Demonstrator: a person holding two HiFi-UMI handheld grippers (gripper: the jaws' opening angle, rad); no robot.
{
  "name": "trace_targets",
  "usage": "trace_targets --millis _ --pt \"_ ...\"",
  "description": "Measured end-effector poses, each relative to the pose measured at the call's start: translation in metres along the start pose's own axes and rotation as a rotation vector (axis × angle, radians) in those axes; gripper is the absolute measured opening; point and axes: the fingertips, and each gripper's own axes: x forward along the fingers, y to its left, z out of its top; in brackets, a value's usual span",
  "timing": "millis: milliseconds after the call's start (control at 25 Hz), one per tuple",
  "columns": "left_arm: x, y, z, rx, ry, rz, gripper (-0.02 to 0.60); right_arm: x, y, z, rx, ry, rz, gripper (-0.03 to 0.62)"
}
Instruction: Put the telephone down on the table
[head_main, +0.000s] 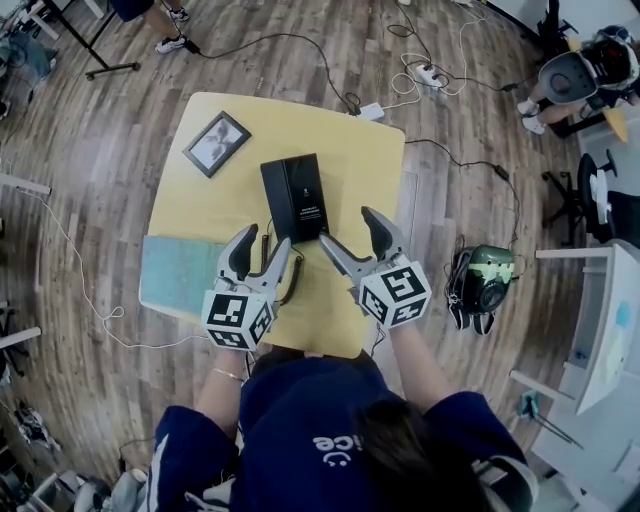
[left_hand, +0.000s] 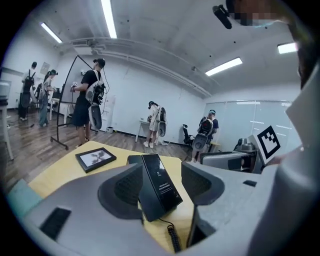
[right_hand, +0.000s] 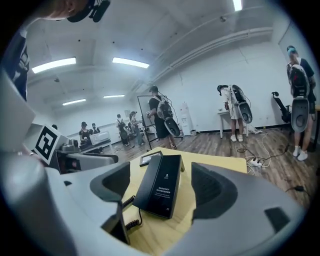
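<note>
The person's blue top fills the near edge of the head view. Just past it are the two grippers, side by side over the near part of the yellow table (head_main: 350, 160).

The left gripper (head_main: 264, 240) has its jaws wide apart and holds nothing. The right gripper (head_main: 347, 228) is at its 3 o'clock. Its jaws are wide apart too, and it holds nothing.

A curly black cord (left_hand: 172, 238) lies on the table under the left gripper's tips.

The telephone (head_main: 297, 198) sits on the table at 12 o'clock from the grippers, just past their tips. It is black and shaped like a box. Each gripper's own view shows it in the gap between the jaws, and no jaw touches it.

A blue-green mat (head_main: 175, 272) lies at the table's edge, at 8 o'clock from the telephone. A small black picture frame (head_main: 216, 143) lies flat at the telephone's 10 o'clock, well apart from it.

On the wood floor, a green bag (head_main: 483, 280) sits at the table's 3 o'clock. A white power strip (head_main: 430, 75) with wires lies far off at 1 o'clock. Other people stand far back in the room.
</note>
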Motion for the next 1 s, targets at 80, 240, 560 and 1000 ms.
trace_targets --millis 80,240,560,1000 --pt "-0.010 -0.007 0.003 0.044 -0.008 0.012 0.238 -0.010 0.005 -0.001 -0.024 -0.001 -0.020 0.390" --pt "-0.029 -0.020 0.006 0.113 -0.030 0.027 0.238 -0.031 0.014 -0.007 -0.028 -0.014 -0.070 0.390" --pt "-0.043 -0.041 -0.006 0.135 -0.032 0.006 0.238 -0.050 0.031 -0.023 -0.009 -0.005 -0.094 0.379" --pt "-0.058 -0.050 0.005 0.148 -0.091 -0.019 0.229 -0.059 0.050 -0.014 -0.081 -0.021 -0.089 0.274"
